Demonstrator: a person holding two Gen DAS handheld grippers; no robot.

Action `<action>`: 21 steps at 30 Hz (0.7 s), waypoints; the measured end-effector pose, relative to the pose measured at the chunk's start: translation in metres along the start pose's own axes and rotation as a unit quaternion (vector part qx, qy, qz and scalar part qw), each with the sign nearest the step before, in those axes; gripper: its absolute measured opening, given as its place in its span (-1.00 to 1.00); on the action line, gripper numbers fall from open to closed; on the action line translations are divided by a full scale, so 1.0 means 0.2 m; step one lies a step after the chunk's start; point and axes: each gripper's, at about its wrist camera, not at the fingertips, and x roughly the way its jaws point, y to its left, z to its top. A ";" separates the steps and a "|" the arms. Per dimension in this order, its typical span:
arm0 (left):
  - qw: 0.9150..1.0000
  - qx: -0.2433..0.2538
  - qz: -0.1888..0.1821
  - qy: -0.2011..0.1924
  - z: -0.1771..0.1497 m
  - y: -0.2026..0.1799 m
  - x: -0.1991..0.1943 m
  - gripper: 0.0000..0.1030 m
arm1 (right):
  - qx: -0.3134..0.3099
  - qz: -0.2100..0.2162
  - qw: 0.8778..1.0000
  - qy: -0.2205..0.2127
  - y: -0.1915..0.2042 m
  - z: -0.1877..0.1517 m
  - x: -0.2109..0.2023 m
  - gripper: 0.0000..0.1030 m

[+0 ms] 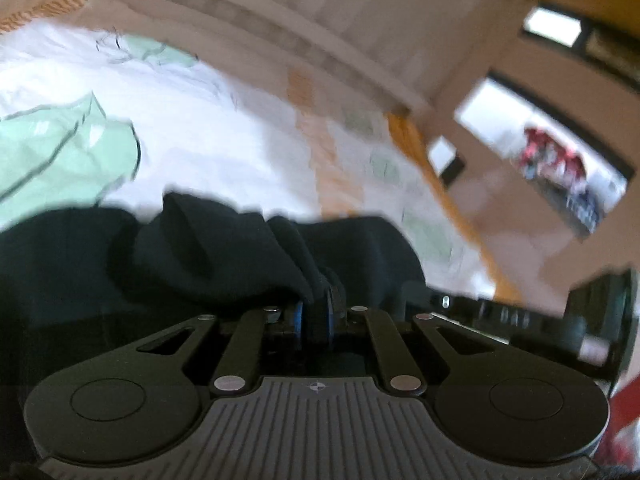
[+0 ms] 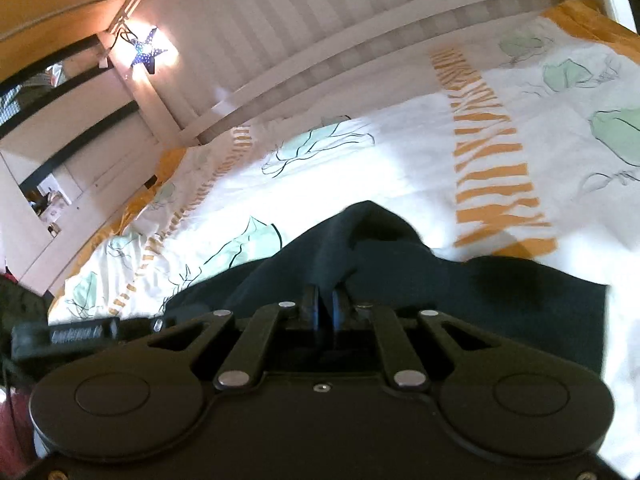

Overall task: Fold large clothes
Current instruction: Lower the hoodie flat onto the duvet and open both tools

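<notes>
A white bedcover [image 2: 400, 168] printed with green leaves and orange stripes fills both views, its far edge blurred in the left wrist view. On it lies a dark garment [image 2: 500, 292], bunched and lifted toward both cameras, its outline cut off by the frames. The left gripper [image 1: 316, 312] is clenched on a fold of it. The right gripper [image 2: 325, 308] pinches another fold. A star-shaped lamp [image 2: 146, 53] glows on the wall.

text: none legible | gripper bar [image 2: 80, 334] lettering: blurred
</notes>
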 end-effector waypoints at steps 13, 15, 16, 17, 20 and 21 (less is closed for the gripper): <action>0.999 -0.030 0.019 0.015 -0.16 0.20 0.01 -0.39 | -0.006 -0.078 0.995 0.063 -0.16 -0.22 0.03 0.20; 0.999 -0.045 0.026 0.000 -0.14 0.24 -0.02 -0.30 | 0.003 -0.078 0.995 0.057 -0.15 -0.24 0.02 0.20; 0.998 -0.047 0.036 -0.006 -0.12 0.26 -0.03 -0.28 | 0.001 -0.085 0.995 0.052 -0.14 -0.24 0.01 0.20; 0.998 -0.045 0.048 -0.010 -0.10 0.27 -0.03 -0.23 | -0.007 -0.097 0.994 0.044 -0.11 -0.26 -0.01 0.20; 0.995 -0.050 0.084 -0.017 -0.05 0.29 0.00 -0.16 | -0.039 -0.121 0.992 0.008 -0.04 -0.26 -0.05 0.20; 0.994 -0.056 0.091 -0.014 -0.04 0.31 0.01 -0.15 | -0.047 -0.120 0.992 -0.001 -0.02 -0.26 -0.06 0.20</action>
